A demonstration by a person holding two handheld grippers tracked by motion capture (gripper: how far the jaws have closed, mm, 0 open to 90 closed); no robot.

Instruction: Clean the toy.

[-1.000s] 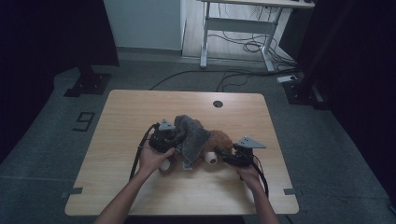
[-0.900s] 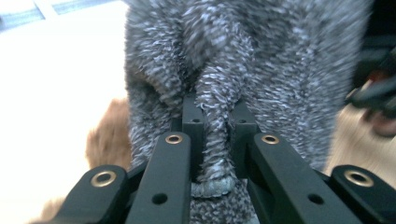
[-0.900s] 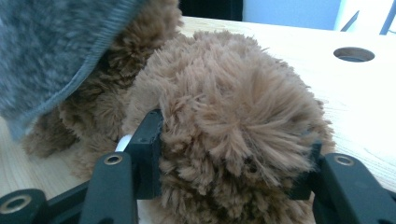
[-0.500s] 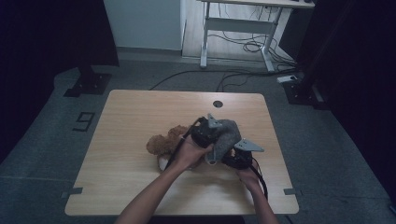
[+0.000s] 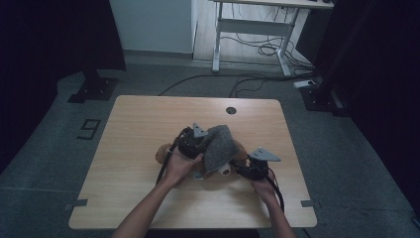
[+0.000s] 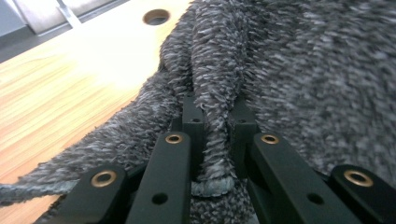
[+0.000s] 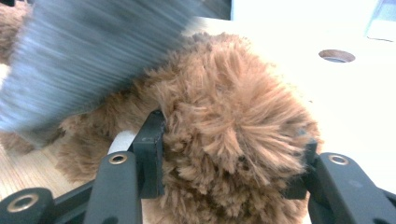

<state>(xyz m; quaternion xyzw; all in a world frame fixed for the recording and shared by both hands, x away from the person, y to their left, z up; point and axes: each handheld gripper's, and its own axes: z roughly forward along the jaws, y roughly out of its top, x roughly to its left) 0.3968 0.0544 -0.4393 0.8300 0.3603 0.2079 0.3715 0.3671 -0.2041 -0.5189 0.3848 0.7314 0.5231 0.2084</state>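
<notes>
On the wooden table [image 5: 138, 129] a person works two hand-held grippers over a brown stuffed toy [image 7: 224, 140] and a grey fuzzy cloth [image 5: 219, 146]. The left gripper [image 6: 212, 126] has its jaws pinched tight on a fold of the cloth; seen from along its own jaws, the hemmed edge sits squeezed between the two black pads with hardly any gap. From above, that gripper [image 5: 194, 144] sits near the middle of the table and the cloth drapes off it to the right, lying over the toy's body.

The right gripper [image 7: 229, 144] has its jaws partway closed around a rounded, shaggy part of the toy (head or limb, I cannot tell which), one pad pressed into the fur on each side; they have just been closing a little further, with that fur between them. In the high view it [image 5: 247, 171] sits just right of the toy [image 5: 161, 152], which lies on the tabletop between the two hands, mostly hidden by the cloth, with a pale paw or muzzle [image 5: 225, 171] peeking out below it
</notes>
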